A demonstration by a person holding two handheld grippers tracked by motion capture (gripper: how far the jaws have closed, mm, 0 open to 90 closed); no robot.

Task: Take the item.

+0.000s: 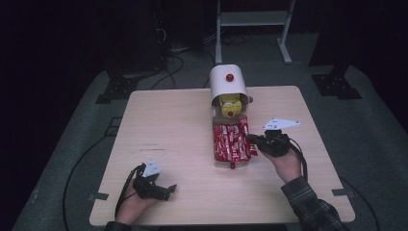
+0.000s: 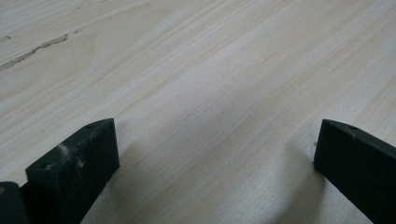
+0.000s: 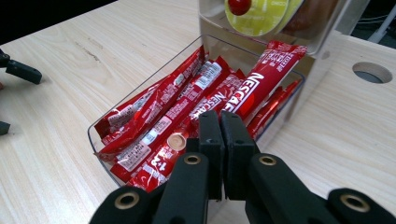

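The right gripper point(image 3: 219, 122), jaws pressed together holding nothing, hovers over the clear plastic drawer point(image 3: 100, 140) of red coffee sachets point(image 3: 187, 100). The left gripper point(image 2: 215, 154) rests wide on the pale wooden table point(image 1: 173, 125), near left.

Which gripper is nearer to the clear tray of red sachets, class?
The right. The right gripper is at the clear tray's right edge, its fingers closed together above the red sachets. The left gripper rests apart near the table's front-left.

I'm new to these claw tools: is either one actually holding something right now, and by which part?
Neither seems to. The right gripper is shut above the red sachets in the clear tray, with nothing visibly pinched. The left gripper is open over the bare table.
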